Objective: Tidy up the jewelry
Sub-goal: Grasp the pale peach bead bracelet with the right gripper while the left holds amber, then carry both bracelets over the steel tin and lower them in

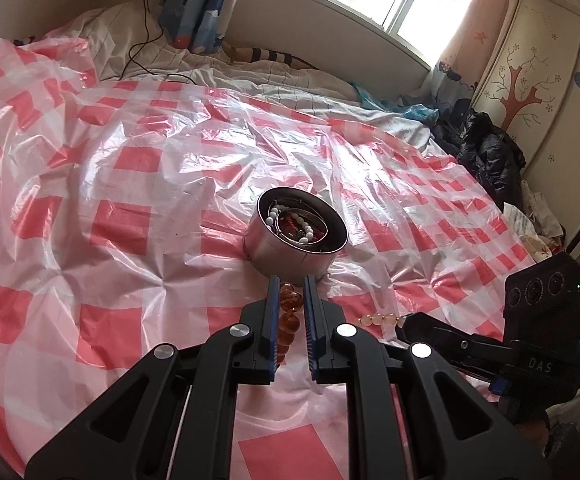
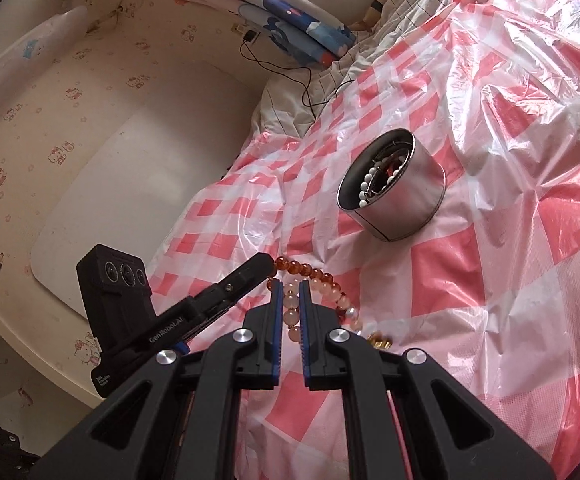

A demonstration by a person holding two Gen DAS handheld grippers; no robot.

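Left gripper [image 1: 291, 292], marked "GenRobot.AI", pinches amber beads [image 1: 290, 304]; round tin [image 1: 295, 236] at 12 o'clock. Right gripper [image 2: 290, 296], marked "DAS", clamps pale pink beads [image 2: 291, 308], jaws nearly closed.

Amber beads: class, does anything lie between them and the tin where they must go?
Nothing visible. The amber beads sit between the left gripper fingers just short of the tin; only bare checked sheet lies between.
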